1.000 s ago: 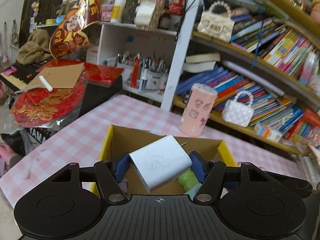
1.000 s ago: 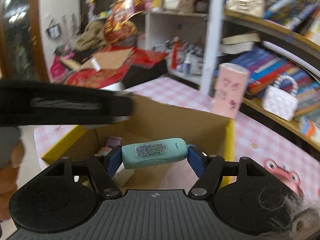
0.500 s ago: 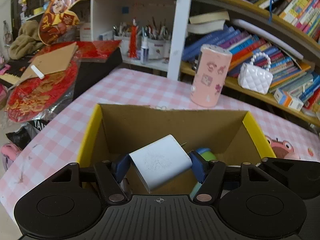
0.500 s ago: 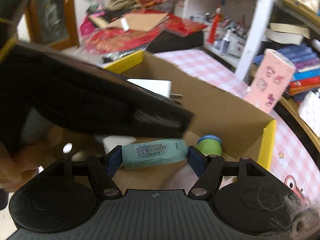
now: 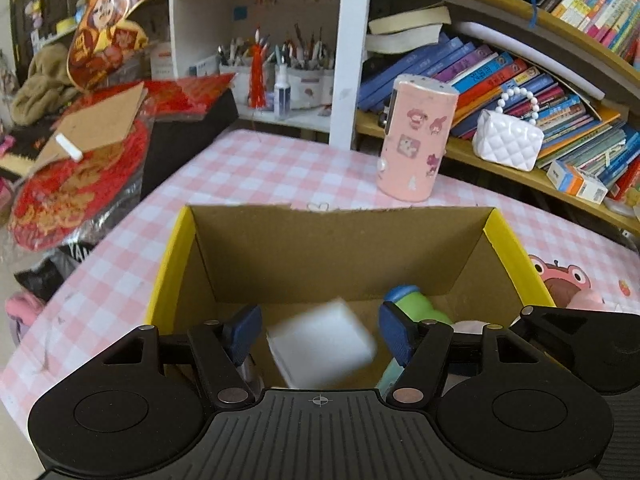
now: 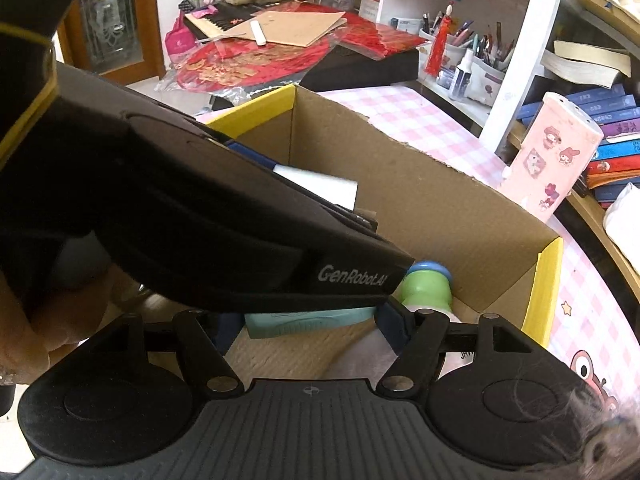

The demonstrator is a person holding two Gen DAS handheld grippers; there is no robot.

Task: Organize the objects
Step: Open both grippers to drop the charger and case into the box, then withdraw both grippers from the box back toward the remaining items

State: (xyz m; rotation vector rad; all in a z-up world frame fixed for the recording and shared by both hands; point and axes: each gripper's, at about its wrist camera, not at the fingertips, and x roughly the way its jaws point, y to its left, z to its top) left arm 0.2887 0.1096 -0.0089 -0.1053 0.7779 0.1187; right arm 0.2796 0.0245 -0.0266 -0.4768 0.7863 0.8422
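Note:
An open cardboard box (image 5: 340,248) with yellow outer sides stands on the pink checked table. My left gripper (image 5: 320,334) is open above it; the white charger block (image 5: 322,344) is blurred, loose between the blue pads, dropping into the box. A green bottle with a blue cap (image 5: 412,304) lies in the box. In the right wrist view my right gripper (image 6: 308,330) is shut on a teal oblong case (image 6: 308,320), low inside the box (image 6: 440,204). The left gripper body (image 6: 224,232) crosses above it and hides part of the case. The white block (image 6: 324,190) and green bottle (image 6: 426,286) show there too.
A pink sticker-covered canister (image 5: 416,140) stands behind the box. A frog-print pouch (image 5: 560,280) lies right of it. Bookshelves with a white quilted purse (image 5: 506,144) run behind. Red decorations and cardboard (image 5: 96,132) lie on the left.
My left gripper has opened and let go of the white charger block, which is falling into the box. My right gripper has moved lower into the box with the teal case.

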